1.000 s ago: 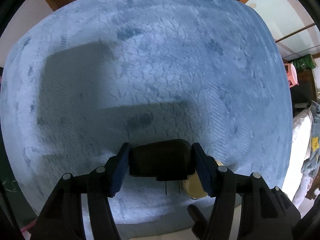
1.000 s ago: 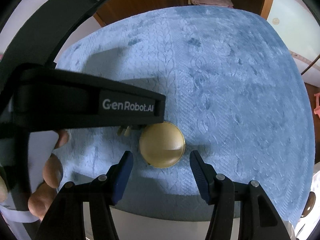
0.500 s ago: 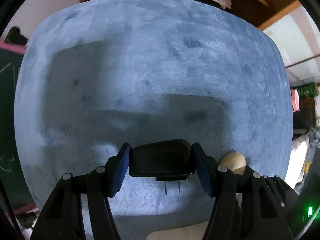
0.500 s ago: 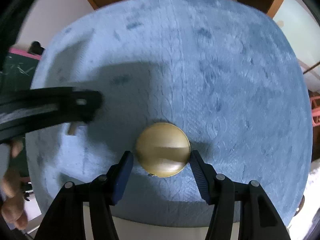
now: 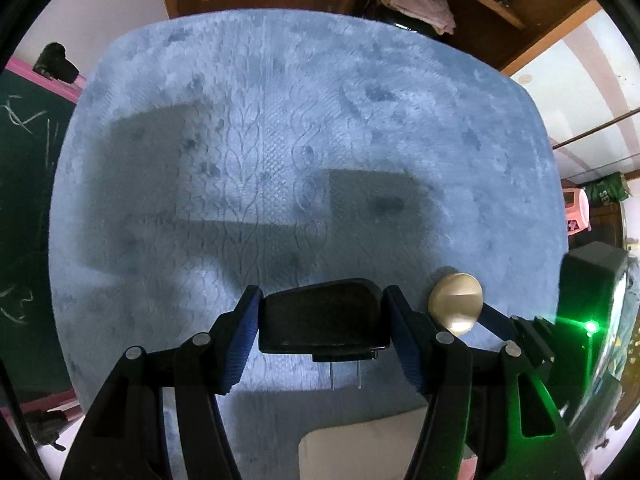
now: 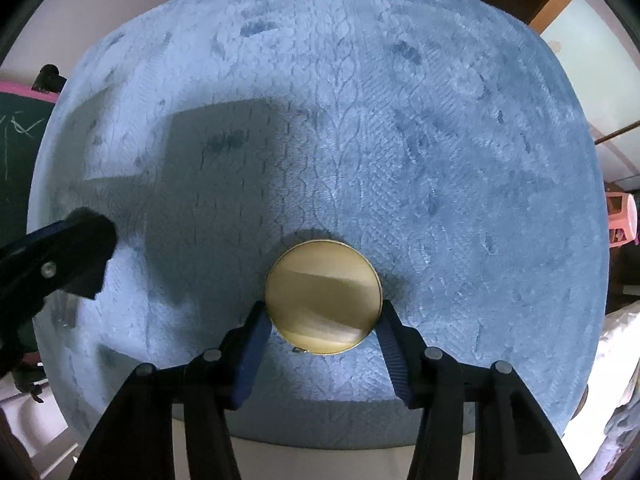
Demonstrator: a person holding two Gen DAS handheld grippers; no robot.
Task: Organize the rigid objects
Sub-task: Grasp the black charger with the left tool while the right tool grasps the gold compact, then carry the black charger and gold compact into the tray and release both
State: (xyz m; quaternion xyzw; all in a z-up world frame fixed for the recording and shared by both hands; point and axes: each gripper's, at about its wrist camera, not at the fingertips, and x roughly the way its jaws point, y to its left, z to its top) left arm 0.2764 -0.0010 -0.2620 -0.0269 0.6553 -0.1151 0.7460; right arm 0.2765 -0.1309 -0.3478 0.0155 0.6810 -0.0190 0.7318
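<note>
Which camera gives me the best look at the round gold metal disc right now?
The right wrist view: the round gold metal disc fills the centre, its whole face visible between the right gripper pads on the blue rug. The left wrist view shows it small, at the side, partly behind a finger.

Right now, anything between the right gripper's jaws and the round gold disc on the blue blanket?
Nothing visible. The right gripper already straddles the round gold disc; its jaws have just been closing and sit at the disc's rim. The left gripper, off to one side, holds a black plug adapter. Only blue blanket surrounds the disc.
</note>
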